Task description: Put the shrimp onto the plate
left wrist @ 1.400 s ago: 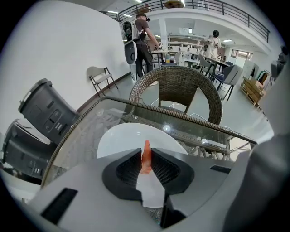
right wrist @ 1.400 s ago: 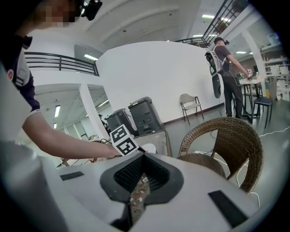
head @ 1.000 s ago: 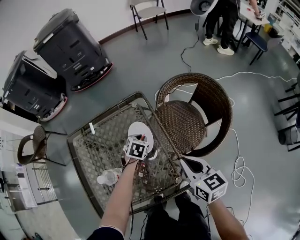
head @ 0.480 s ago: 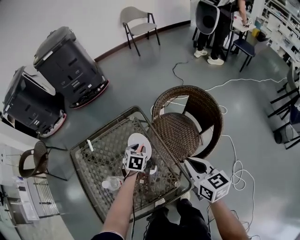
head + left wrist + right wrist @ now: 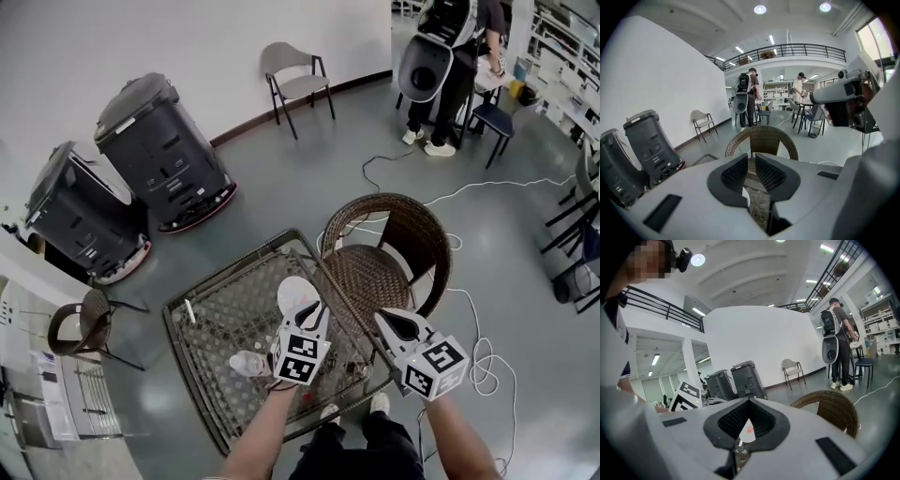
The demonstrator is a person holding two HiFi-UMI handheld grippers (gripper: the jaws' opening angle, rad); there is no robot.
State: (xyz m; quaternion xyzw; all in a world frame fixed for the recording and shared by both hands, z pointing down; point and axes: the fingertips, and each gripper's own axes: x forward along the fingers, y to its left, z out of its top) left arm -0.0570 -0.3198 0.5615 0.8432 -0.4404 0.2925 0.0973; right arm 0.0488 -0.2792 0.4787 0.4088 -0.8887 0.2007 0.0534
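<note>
A white plate [image 5: 292, 289] lies at the far right side of the wicker table [image 5: 211, 319]. My left gripper [image 5: 312, 312] points at the plate's near rim, its jaws a narrow gap apart with nothing seen between them [image 5: 751, 164]. My right gripper [image 5: 394, 322] hovers to the right, beyond the table's edge, jaws shut tip to tip [image 5: 749, 401]. Below its tips, the plate [image 5: 745, 427] carries a small orange-red spot, possibly the shrimp [image 5: 749, 429]; it is too small to tell.
A clear bottle [image 5: 246, 364] lies on the table's near side. A round wicker chair [image 5: 380, 267] stands against the table's right edge. Two dark wheeled bins [image 5: 159, 150] stand at the far left. A person [image 5: 450, 56] stands at the back right, and cables cross the floor.
My left gripper has drawn back from over the plate toward me. The head view has shifted, and the right gripper keeps its place beside the table.
</note>
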